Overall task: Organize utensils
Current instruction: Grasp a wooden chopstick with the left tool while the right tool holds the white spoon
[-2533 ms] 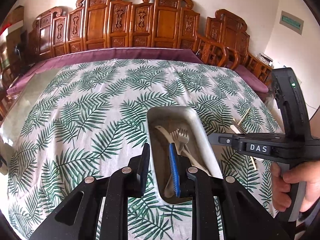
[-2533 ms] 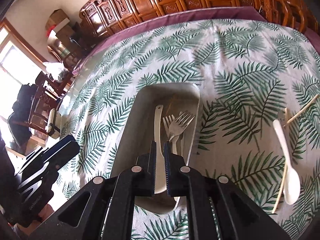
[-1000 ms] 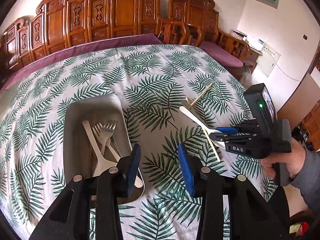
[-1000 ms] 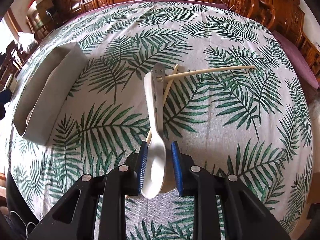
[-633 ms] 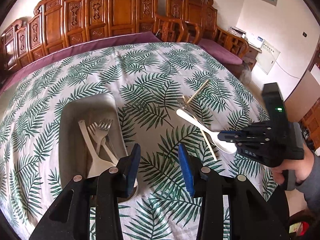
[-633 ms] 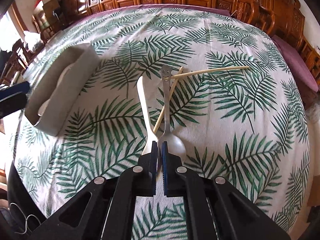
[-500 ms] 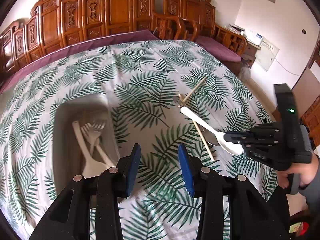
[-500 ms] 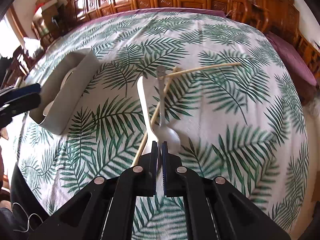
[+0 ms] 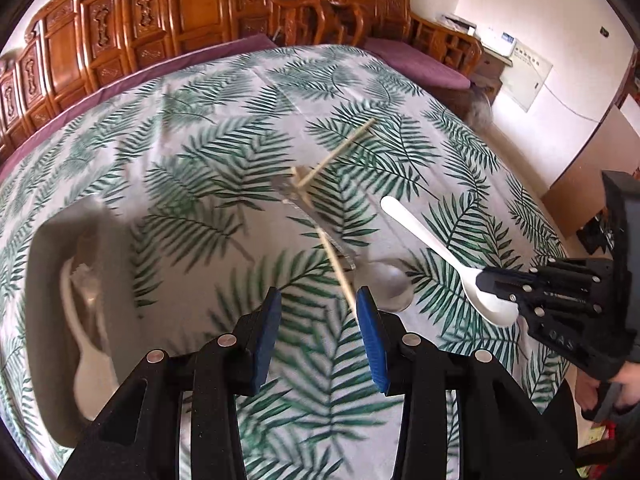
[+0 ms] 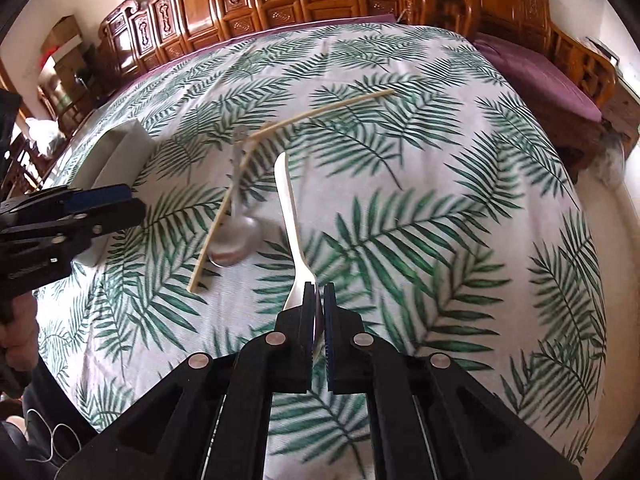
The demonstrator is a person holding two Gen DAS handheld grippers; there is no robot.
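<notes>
Above the palm-print counter (image 10: 460,208), the right hand-held gripper (image 10: 319,292) tilts steeply downward, clenched on the bowl of one white spoon (image 10: 289,216), whose handle sticks out ahead, lifted clear of the cloth. A hand (image 9: 612,384) wraps its grip at the right edge of the left view. The left hand-held gripper (image 9: 318,312) also slants downward over the cloth, its blue pads (image 9: 370,332) standing apart with nothing between them. On the counter lie one metal spoon (image 10: 236,236) and two chopsticks (image 10: 320,110), crossing near the spoon's handle. One grey tray (image 9: 48,264) sits to the left, holding blurred utensils I cannot count.
</notes>
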